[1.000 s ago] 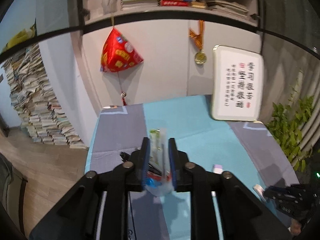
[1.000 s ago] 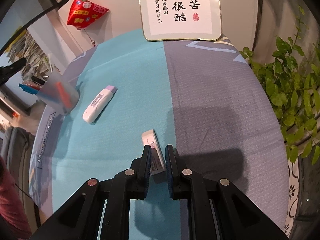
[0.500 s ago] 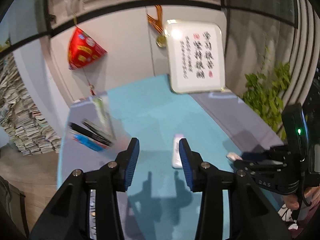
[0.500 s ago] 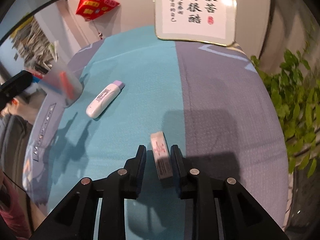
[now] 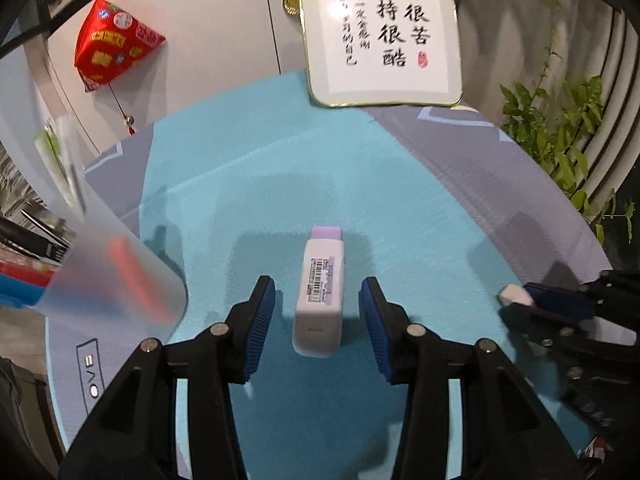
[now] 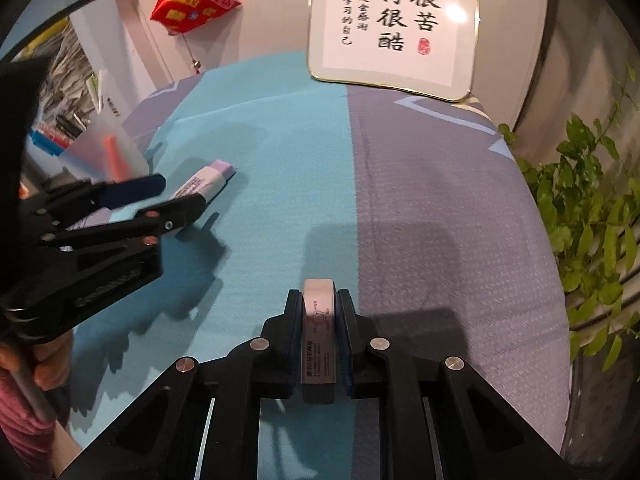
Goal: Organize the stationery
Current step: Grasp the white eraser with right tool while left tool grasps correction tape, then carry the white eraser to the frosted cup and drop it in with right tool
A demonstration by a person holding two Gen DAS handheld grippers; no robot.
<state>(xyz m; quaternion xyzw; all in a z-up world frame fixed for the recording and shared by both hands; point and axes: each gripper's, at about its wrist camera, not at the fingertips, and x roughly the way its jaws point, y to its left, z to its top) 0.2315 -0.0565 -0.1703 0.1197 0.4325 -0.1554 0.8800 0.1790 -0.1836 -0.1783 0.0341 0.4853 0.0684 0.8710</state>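
While the left gripper point(image 5: 318, 312) hangs with its jaws spread on either side of the white correction tape with a purple cap point(image 5: 321, 292), clear of both pads, the right gripper point(image 6: 319, 320), having just narrowed, pinches a white eraser point(image 6: 319, 338) above the teal-and-grey cloth point(image 6: 280, 160), the frosted pen cup point(image 5: 116, 280) just left of the left tongs.

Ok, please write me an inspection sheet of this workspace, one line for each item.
Surface: tablecloth, teal and grey, on a table.
Job's things: white stick with purple cap lies flat; eraser held; frosted cup at the table's left, something orange inside.
Clutter: nothing seen.
Grippers: left gripper open, straddling the stick, pads apart from it, jaws just opened; right gripper shut on the eraser.
Cables: nothing seen.
Surroundings: calligraphy frame, red ornament, plant, stacked papers behind the cup.
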